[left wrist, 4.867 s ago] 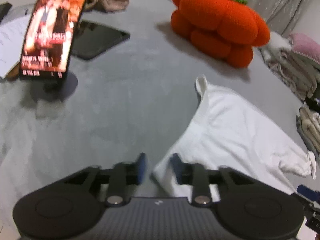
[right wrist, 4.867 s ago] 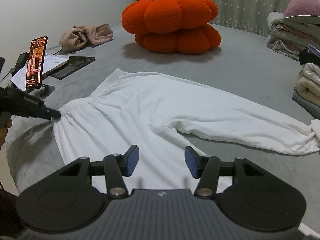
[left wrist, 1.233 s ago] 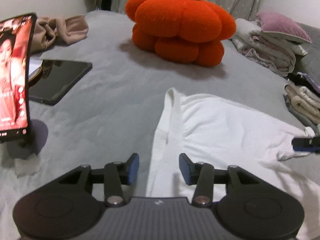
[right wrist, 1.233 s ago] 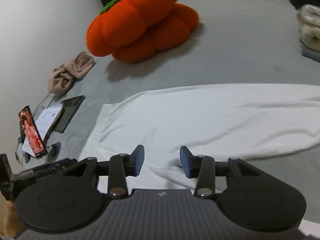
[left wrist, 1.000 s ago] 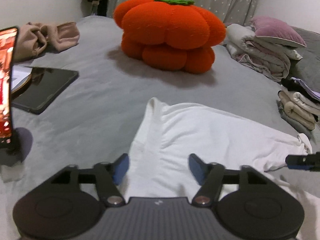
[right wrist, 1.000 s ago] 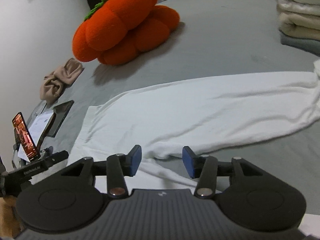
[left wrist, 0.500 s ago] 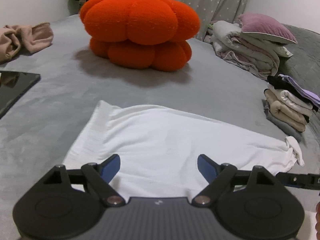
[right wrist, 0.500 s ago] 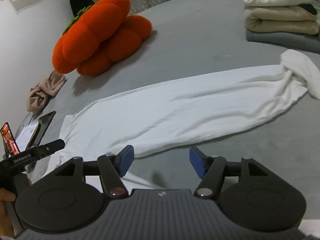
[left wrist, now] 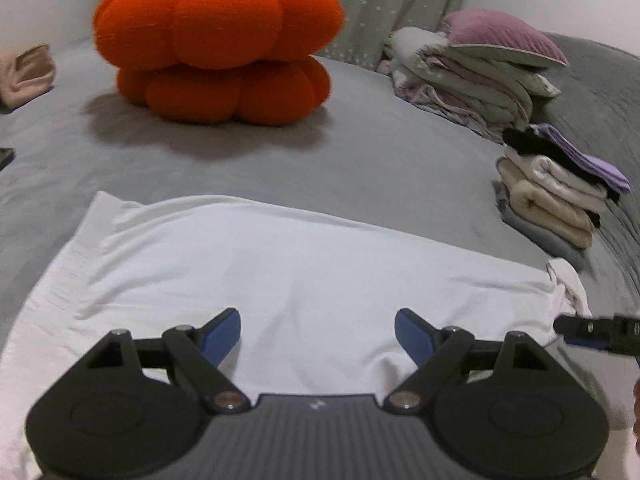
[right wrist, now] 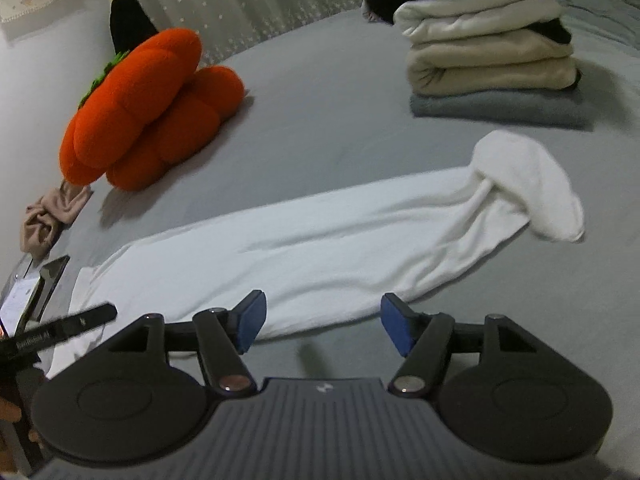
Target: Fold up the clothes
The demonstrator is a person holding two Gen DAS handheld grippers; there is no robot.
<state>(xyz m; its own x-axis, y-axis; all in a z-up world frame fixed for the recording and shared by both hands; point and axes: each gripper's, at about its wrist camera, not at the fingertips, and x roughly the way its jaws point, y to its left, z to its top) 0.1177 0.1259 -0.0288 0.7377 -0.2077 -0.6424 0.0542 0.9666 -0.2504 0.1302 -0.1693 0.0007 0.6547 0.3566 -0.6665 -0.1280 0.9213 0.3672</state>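
The white trousers (right wrist: pixel 320 248) lay folded lengthwise on the grey bed (right wrist: pixel 320 112), stretched out in front of the orange pumpkin cushion (left wrist: pixel 218 40), their cuffed end nearest the stack of folded clothes (right wrist: pixel 488 52). The left gripper (left wrist: pixel 317 334) hovered over the cloth well clear of the cushion, jaws wide and empty. The right gripper (right wrist: pixel 320 322), likewise spread and holding nothing, hung over the trousers' near edge, probably placed for the next crosswise fold.

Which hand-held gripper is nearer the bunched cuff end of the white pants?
Right. The right hand-held gripper hovers near the lower leg of the white pants, whose cuff lies just ahead. The left hand-held gripper hovers over the waist half, farther away.
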